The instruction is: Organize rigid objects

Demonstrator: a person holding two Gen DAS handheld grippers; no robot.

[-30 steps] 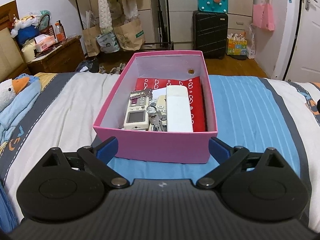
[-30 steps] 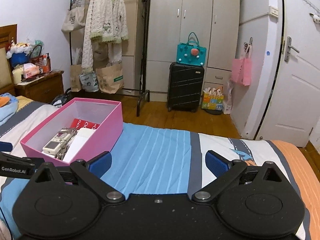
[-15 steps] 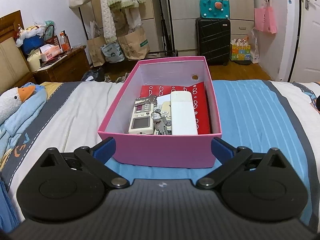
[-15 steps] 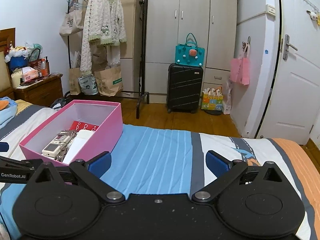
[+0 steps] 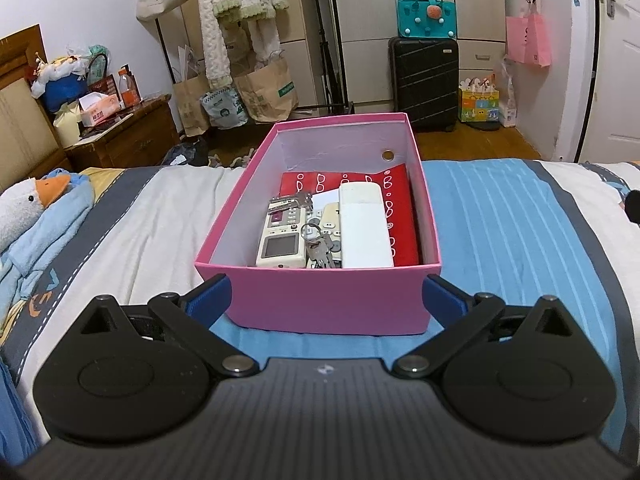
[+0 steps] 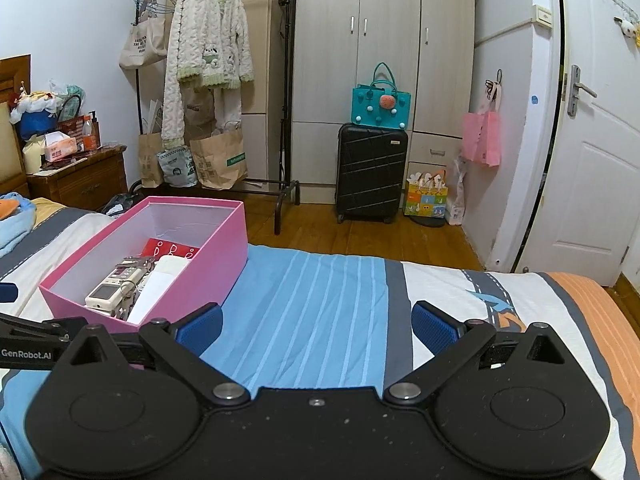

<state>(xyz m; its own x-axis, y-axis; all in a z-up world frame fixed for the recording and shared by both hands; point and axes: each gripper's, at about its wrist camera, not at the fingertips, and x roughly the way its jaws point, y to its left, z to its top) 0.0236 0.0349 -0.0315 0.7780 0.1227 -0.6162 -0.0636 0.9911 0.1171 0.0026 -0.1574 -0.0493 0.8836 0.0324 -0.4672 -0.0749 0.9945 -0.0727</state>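
Observation:
A pink box (image 5: 320,304) stands on the bed. In it lie a white remote with a screen (image 5: 280,242), a plain white remote (image 5: 365,226), a bunch of keys (image 5: 320,246) and a red patterned case (image 5: 400,208). My left gripper (image 5: 325,298) is open and empty, its blue fingertips level with the box's near wall, one at each corner. The box also shows in the right wrist view (image 6: 216,264), to the left. My right gripper (image 6: 316,326) is open and empty above the blue striped bedspread, right of the box.
A striped bedspread (image 6: 320,312) covers the bed. A plush goose and blue cloth (image 5: 28,216) lie at the left. Beyond the bed's edge stand a nightstand (image 5: 120,140), a clothes rack (image 6: 208,80), a black suitcase (image 6: 370,172) and a white door (image 6: 592,180).
Both grippers have risen and drawn back a little, so the box sits lower and farther in both views. Both stay open. The box's contents have not moved.

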